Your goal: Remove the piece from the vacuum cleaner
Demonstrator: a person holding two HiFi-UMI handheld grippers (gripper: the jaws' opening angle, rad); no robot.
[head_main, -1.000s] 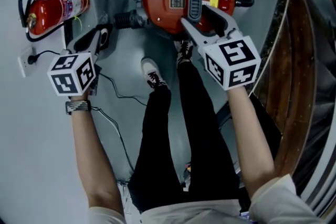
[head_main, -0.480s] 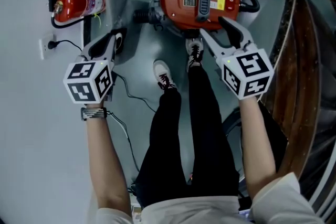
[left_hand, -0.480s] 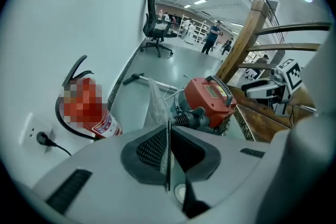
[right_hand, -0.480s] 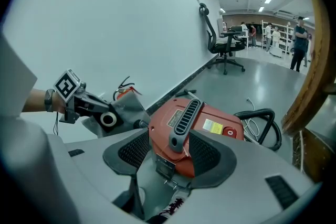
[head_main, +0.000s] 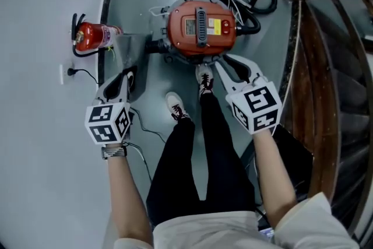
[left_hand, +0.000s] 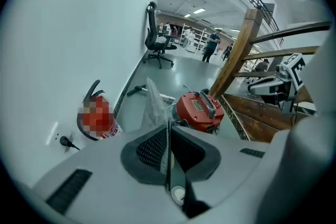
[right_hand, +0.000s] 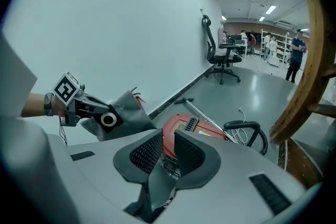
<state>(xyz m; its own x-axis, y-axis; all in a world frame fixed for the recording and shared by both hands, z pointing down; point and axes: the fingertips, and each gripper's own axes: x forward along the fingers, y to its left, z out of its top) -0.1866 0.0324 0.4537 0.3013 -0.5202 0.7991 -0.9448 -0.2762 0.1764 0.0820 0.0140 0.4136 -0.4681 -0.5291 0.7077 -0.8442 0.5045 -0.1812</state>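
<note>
Left gripper (head_main: 119, 83) clenched on thin grey dust bag (right_hand: 128, 107), held clear of red vacuum cleaner (head_main: 198, 29), which sits on floor. Right gripper (head_main: 230, 67) jaws just been closing: narrow gap, nothing between. Bag apparently hanging near fire extinguisher (head_main: 96, 36); head view unclear.

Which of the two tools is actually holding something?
The left tool, shut on a thin grey bag with a white ring. The right tool has just been closing its jaws, yet nothing is between them.

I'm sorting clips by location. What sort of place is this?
Likely a large indoor office or workshop hall: an office chair and shelving racks stand down the grey floor, a fire extinguisher sits by the wall, and a wooden stair railing rises alongside.
</note>
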